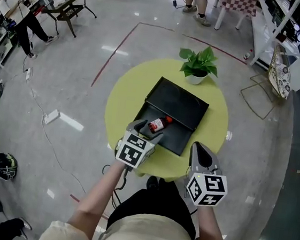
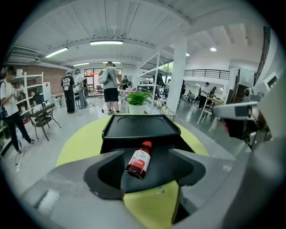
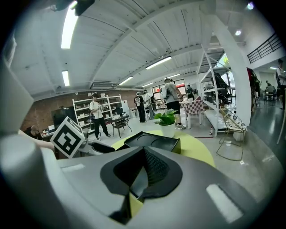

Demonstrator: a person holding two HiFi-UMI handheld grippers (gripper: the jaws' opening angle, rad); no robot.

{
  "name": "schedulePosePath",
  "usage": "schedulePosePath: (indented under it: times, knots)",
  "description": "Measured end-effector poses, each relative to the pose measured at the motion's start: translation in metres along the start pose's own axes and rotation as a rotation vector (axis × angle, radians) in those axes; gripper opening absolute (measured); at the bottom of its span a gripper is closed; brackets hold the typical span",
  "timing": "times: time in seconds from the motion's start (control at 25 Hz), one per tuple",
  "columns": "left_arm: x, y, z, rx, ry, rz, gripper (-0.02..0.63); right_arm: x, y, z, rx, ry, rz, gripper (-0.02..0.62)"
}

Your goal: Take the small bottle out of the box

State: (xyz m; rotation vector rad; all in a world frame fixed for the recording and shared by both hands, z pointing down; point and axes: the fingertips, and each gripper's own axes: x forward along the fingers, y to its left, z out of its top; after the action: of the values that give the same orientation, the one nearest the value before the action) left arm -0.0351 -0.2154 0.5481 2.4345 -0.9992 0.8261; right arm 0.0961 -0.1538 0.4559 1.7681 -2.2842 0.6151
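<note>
**boxfan:** Black, matte, hard-looking plastic on the shallow rectangular box (image 1: 175, 142). Rounded corners, lid standing open at the far side. Parked on a lime-green round table (image 1: 218, 119) with a smooth, flat top.

**gripnerd:** Yep. And lying on its side on the box floor, toward the near-left corner: small bottle (image 1: 159, 124) with a dark red body, red screw cap and white label. Cap pointing at the far side.

**boxfan:** Left gripper (image 1: 147, 132), grey and chunky with dark, curved pads. Spread wide, right at the near edge of the box. From its own camera: bottle framed between the two jaws, touching neither.

**gripnerd:** Right gripper (image 1: 201, 150) pressed together, ribbed dark pads meeting, nothing pinched between them. Hanging over the near-right part of the table, just beside the box. Can't tell about contact with the box.

**boxfan:** Also worth a mention: leafy green potted plant (image 1: 198, 66) in a round white pot, at the far rim of the table just behind the open lid. Glossy grey floor all around.
</note>
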Motion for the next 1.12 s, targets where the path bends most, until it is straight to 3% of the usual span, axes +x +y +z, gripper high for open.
schedulePosePath:
  times: [0.68, 1.12]
  knots:
    - [0.052, 0.003, -0.016, 0.095, 0.199, -0.014, 0.331, 0.036, -0.030, 0.010, 0.019, 0.036, 0.042, 0.002]
    - [0.073, 0.009, -0.026, 0.098, 0.304, -0.035, 0.331, 0.055, -0.043, 0.012, 0.027, 0.061, 0.058, 0.002]
